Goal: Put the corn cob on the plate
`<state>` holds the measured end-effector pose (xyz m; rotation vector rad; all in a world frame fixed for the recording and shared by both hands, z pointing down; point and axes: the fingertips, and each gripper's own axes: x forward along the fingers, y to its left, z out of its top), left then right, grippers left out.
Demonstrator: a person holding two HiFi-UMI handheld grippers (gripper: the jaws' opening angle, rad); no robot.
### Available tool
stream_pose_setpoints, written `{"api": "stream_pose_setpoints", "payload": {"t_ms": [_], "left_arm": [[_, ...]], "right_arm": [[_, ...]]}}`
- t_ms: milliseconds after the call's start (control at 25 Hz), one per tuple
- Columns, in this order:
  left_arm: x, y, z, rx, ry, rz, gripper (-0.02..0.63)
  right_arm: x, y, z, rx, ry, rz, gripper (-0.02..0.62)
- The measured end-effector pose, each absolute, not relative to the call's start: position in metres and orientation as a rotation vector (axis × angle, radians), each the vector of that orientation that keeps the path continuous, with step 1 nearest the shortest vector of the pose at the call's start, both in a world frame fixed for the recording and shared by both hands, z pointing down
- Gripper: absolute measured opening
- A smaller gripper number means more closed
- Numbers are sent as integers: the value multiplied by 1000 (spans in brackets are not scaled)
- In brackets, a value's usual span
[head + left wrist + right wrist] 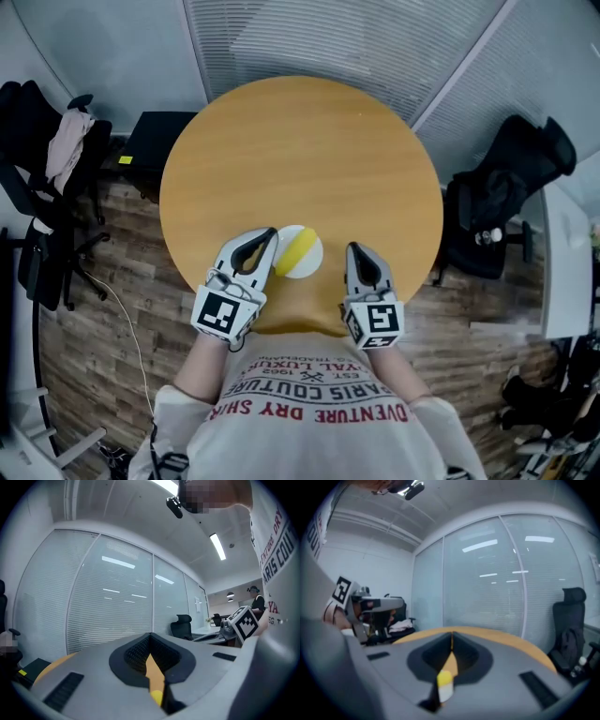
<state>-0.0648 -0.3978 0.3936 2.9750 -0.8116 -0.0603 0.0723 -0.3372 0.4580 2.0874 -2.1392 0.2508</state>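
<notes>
The yellow corn cob (300, 247) lies on the small white plate (312, 264). The plate sits near the front edge of the round wooden table (300, 159). The left gripper (270, 235) is up in the air, just to the left of the plate. Its jaws are closed tight with nothing in them. The right gripper (354, 248) is on the other side, a bit apart. Its jaws are closed too and hold nothing.
</notes>
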Motion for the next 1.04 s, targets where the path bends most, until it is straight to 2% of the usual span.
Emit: {"api": "stream_pose_setpoints", "payload": {"t_ms": [1040], "left_arm": [[-71, -412, 406, 2920, -787, -60, 32]], "right_arm": [[67, -358, 458, 2052, -2210, 308, 29]]}}
